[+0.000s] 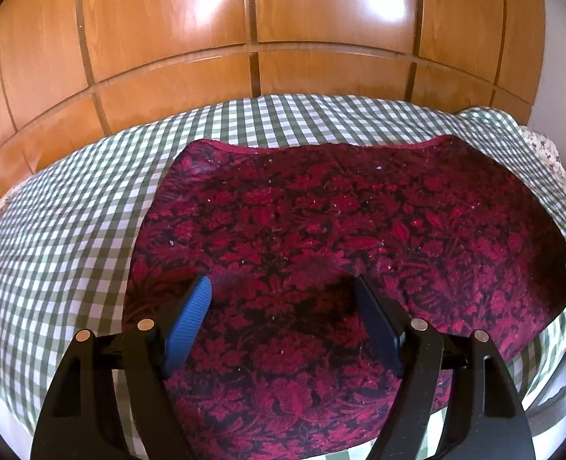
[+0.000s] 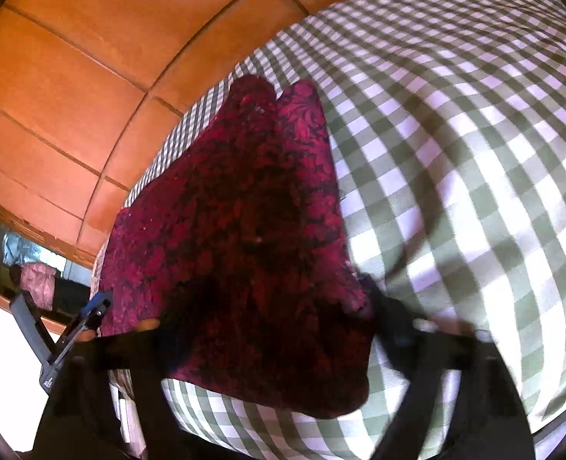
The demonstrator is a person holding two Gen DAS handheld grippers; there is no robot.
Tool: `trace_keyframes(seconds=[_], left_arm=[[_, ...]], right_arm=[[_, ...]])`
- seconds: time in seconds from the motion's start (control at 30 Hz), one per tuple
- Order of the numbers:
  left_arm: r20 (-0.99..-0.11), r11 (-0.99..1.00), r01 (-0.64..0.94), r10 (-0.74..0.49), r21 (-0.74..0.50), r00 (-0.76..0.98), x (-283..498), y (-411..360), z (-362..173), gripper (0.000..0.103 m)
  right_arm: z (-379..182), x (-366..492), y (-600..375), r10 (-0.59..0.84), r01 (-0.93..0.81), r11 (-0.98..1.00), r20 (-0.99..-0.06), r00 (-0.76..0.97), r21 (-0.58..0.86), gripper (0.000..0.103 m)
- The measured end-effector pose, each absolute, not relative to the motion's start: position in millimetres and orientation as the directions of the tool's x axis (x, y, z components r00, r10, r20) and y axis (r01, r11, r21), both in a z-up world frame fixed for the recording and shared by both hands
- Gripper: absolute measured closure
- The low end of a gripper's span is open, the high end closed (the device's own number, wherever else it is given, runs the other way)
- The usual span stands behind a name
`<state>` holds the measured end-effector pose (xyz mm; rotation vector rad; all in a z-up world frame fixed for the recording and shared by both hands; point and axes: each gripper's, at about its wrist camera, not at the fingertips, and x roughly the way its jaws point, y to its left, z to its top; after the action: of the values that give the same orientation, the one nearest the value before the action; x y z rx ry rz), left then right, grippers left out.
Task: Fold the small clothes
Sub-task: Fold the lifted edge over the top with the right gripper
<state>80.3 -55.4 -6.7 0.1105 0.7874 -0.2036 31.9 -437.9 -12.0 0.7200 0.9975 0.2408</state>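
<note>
Dark red floral cloth (image 1: 321, 222) was spread flat on the checked bed cover (image 1: 53, 230). The left gripper (image 1: 283, 287) was held open above it; the blurred right gripper (image 2: 267, 326) could not be read. A shallow pinch could have dragged the cover along.

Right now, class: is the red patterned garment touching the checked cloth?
Touching. In the left wrist view the red patterned garment lies flat on the checked cloth, no gap.
</note>
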Motion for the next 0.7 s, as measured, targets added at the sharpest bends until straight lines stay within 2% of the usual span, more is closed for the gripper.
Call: trace_keyframes(seconds=[0.17, 0.23, 0.3, 0.43, 0.53, 0.7], left_arm=[[-0.708, 0.975, 0.223, -0.149, 0.012, 0.69, 77, -53, -5, 0.027], [-0.71, 0.975, 0.221, -0.151, 0.007, 0.688, 77, -52, -5, 0.027], [-0.71, 0.975, 0.22, -0.158, -0.003, 0.686, 77, -50, -4, 0.027], [-0.719, 0.973, 0.222, -0.195, -0.058, 0.667, 79, -40, -1, 0.029], [-0.731, 0.962, 0.23, -0.261, -0.146, 0.63, 83, -26, 0, 0.038], [-0.722, 0.923, 0.239, -0.385, -0.301, 0.575, 90, 2, 6, 0.067]], right_arm=[[-16, 36, -441, 0.517, 0.132, 0.732, -0.671, 0.531, 0.668, 0.03], [-13, 35, -439, 0.517, 0.13, 0.736, -0.676, 0.525, 0.664, 0.049], [-5, 33, -434, 0.504, 0.112, 0.757, -0.684, 0.528, 0.644, 0.059], [20, 30, -419, 0.449, 0.092, 0.807, -0.707, 0.547, 0.583, 0.067], [47, 28, -404, 0.429, 0.037, 0.836, -0.696, 0.576, 0.547, 0.069], [91, 32, -369, 0.452, -0.09, 0.854, -0.646, 0.615, 0.513, 0.072]])
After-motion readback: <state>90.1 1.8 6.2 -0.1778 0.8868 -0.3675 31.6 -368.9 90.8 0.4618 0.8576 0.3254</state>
